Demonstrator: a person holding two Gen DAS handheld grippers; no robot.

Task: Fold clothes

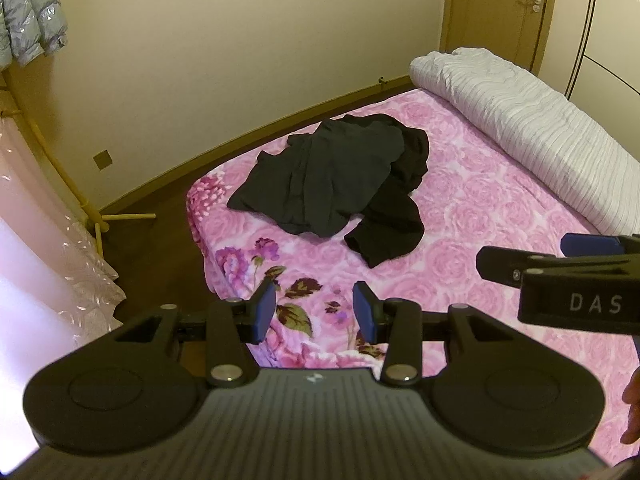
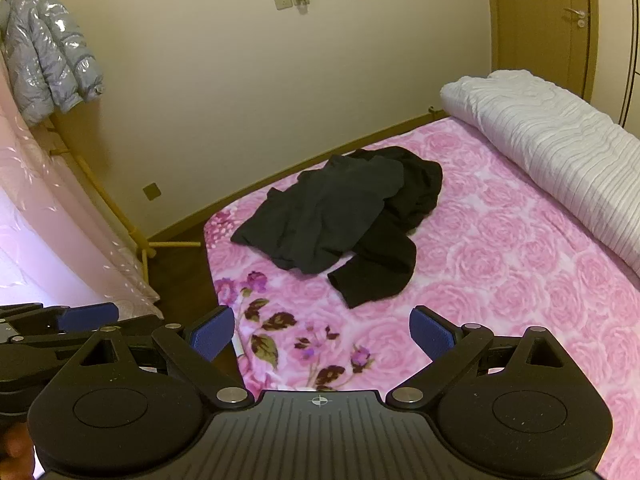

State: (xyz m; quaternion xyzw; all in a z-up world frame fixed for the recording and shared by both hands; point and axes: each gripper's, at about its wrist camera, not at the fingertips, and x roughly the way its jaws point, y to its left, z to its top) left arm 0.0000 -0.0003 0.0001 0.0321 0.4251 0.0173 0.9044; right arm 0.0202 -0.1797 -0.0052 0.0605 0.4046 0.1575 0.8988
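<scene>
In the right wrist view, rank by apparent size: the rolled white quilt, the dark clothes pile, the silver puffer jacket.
1. Rolled white quilt, cut off at the frame edge.
2. Dark clothes pile, somewhat smaller.
3. Silver puffer jacket, smallest, but it hangs farther away, so its true size is unsure.

Warm dim light, window glare at left, fisheye-bent edges, sharp focus

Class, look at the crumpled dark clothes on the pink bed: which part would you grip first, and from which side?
Probably the loose black end of the dark clothes nearest the grippers, taken from the near side, coming down from above. It lies flat and alone on the pink floral bedcover, clear of the bunched heap. Both left gripper and right gripper are open.
</scene>
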